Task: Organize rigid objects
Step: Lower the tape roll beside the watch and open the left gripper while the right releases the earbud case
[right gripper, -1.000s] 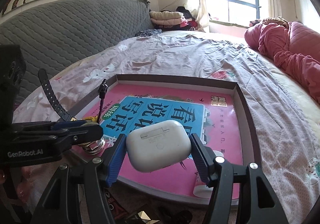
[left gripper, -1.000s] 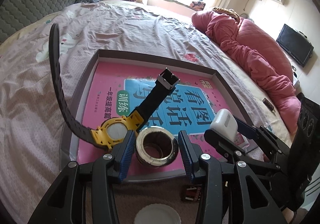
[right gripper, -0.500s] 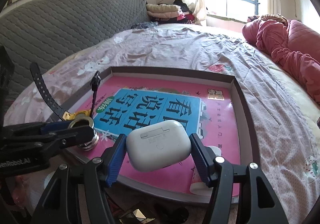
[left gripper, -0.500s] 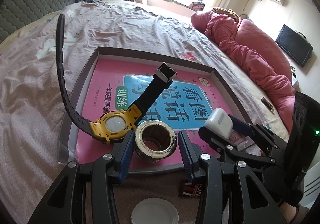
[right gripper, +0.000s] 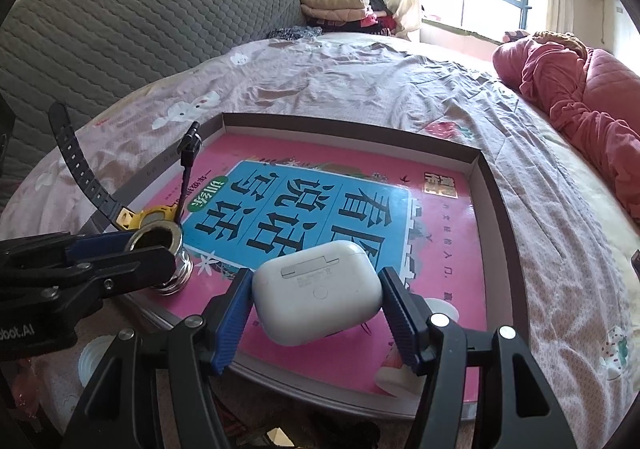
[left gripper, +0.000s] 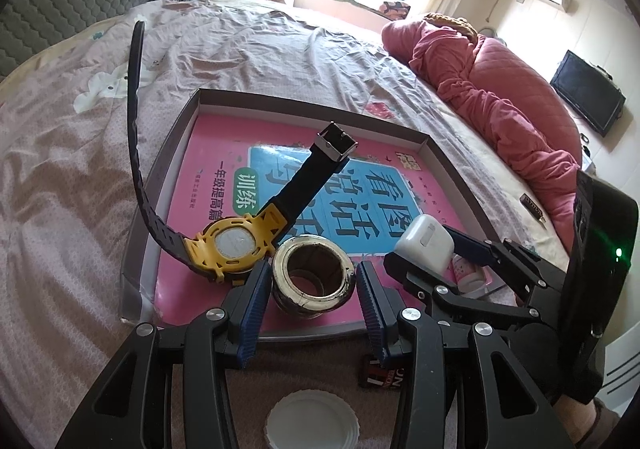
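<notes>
A shallow grey box tray (left gripper: 168, 153) with a pink book in it lies on the bed. My left gripper (left gripper: 312, 281) brackets a metal ring stack (left gripper: 313, 277) standing at the tray's near left edge; the blue pads sit slightly apart from it. A yellow watch (left gripper: 230, 245) with black straps lies in the tray just left of the ring. My right gripper (right gripper: 318, 305) is shut on a white earbud case (right gripper: 318, 305), held above the tray's near edge. The case also shows in the left wrist view (left gripper: 426, 243), and the ring in the right wrist view (right gripper: 160, 245).
A small white bottle (right gripper: 400, 369) lies in the tray's near right corner. A white lid (left gripper: 312, 421) and a dark packet (left gripper: 380, 373) lie on the brown surface in front of the tray. A red quilt (left gripper: 500, 89) lies at right. The grey headboard (right gripper: 140, 29) stands at left.
The left gripper has set the ring down in the tray and its pads have parted from it. The watch shifted slightly right. The right gripper with the case moved a little forward over the tray.
</notes>
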